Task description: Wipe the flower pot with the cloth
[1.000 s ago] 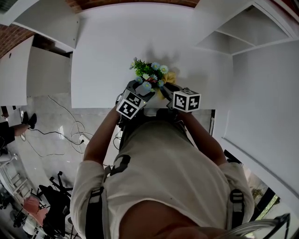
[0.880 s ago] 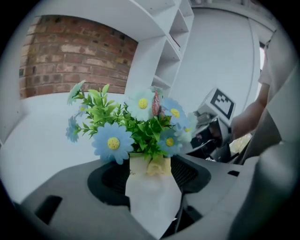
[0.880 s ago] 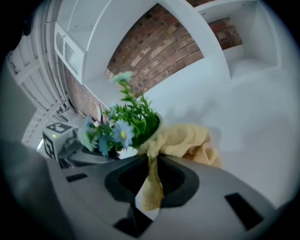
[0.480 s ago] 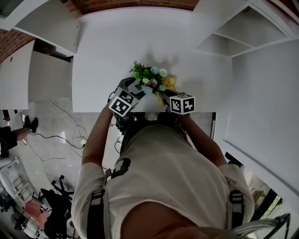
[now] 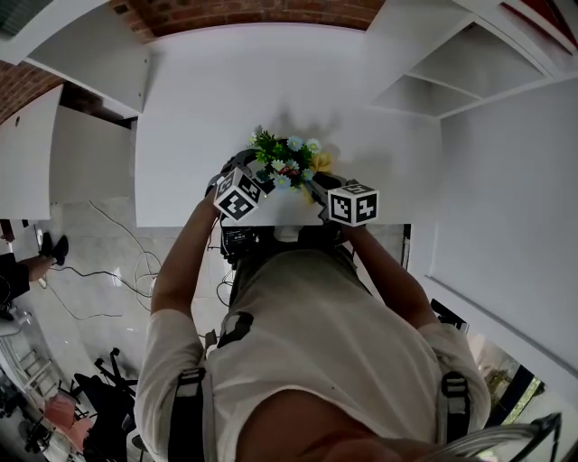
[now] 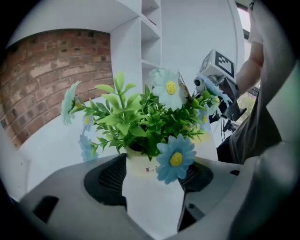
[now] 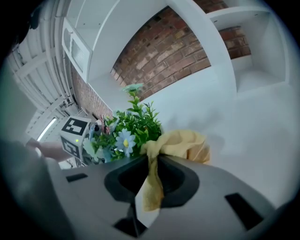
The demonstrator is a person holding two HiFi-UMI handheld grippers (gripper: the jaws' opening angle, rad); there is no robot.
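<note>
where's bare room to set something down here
Bare table runs from the flower pot back to the brick wall, left to its edge and right to the shelves. Crowded only at the near edge, around the flower pot and yellow cloth.

Only readable print: a reddish "L" on the flower pot (image 6: 137,165), rest hidden behind a blue flower (image 6: 175,158). Marker cubes (image 5: 354,204): black-and-white square codes, no letters.
</note>
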